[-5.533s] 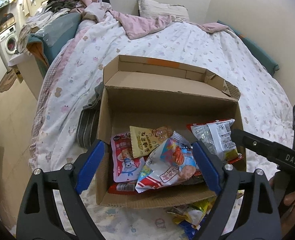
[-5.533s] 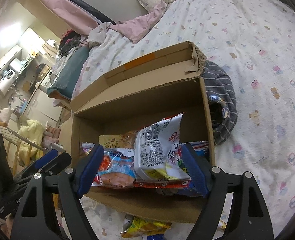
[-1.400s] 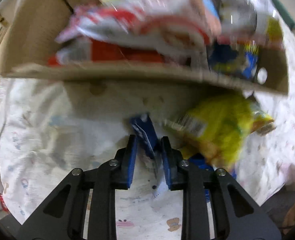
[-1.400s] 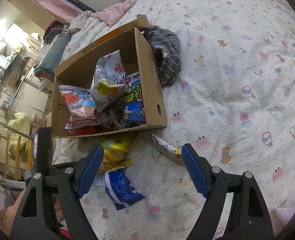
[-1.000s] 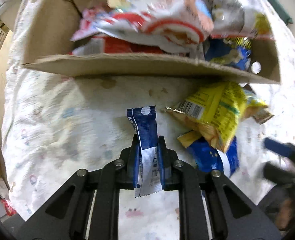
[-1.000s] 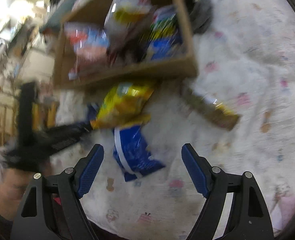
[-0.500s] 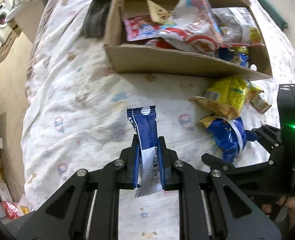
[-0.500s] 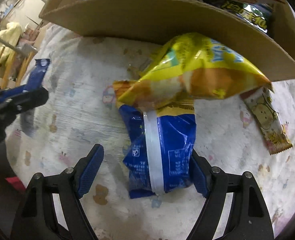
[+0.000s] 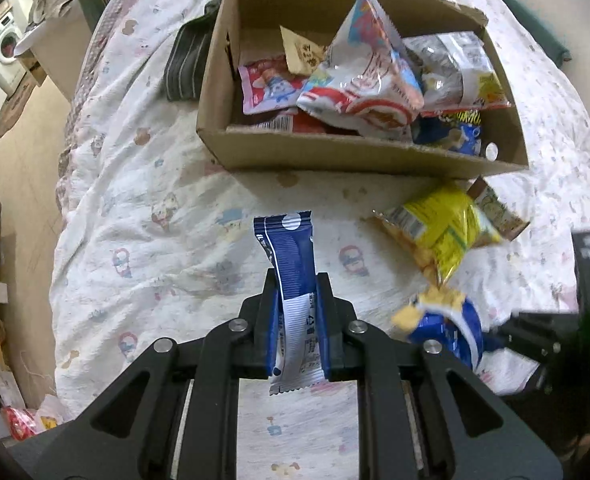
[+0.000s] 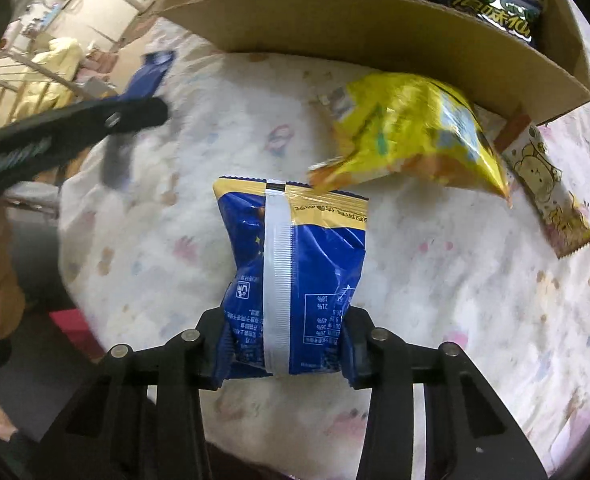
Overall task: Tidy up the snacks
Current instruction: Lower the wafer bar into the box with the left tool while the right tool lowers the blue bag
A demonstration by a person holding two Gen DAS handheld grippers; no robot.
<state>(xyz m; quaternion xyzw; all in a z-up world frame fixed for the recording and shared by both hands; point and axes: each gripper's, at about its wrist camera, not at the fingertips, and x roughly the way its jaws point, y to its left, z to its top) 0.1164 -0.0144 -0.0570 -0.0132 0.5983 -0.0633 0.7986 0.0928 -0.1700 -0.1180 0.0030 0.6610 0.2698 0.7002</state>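
Note:
My left gripper [image 9: 295, 312] is shut on a slim blue and white snack packet [image 9: 289, 256] and holds it above the bed, in front of the cardboard box [image 9: 335, 156] that is filled with several snack bags. My right gripper [image 10: 285, 348] is shut on a blue snack bag with a yellow top [image 10: 291, 272]; this bag also shows in the left wrist view [image 9: 443, 324]. A yellow chip bag [image 10: 411, 140] lies between that bag and the box, also seen in the left wrist view [image 9: 443, 236]. A small bear-print packet [image 10: 547, 196] lies at the right.
The box stands on a bed with a patterned white quilt [image 9: 155, 220]. A striped grey cloth [image 9: 187, 64] lies left of the box. The floor [image 9: 19, 152] and a washing machine [image 9: 3, 52] are off the bed's left side.
My right gripper has closed on the blue bag, which was lying between its open fingers. My left gripper has lifted further back with the slim packet. The yellow bag has shifted.

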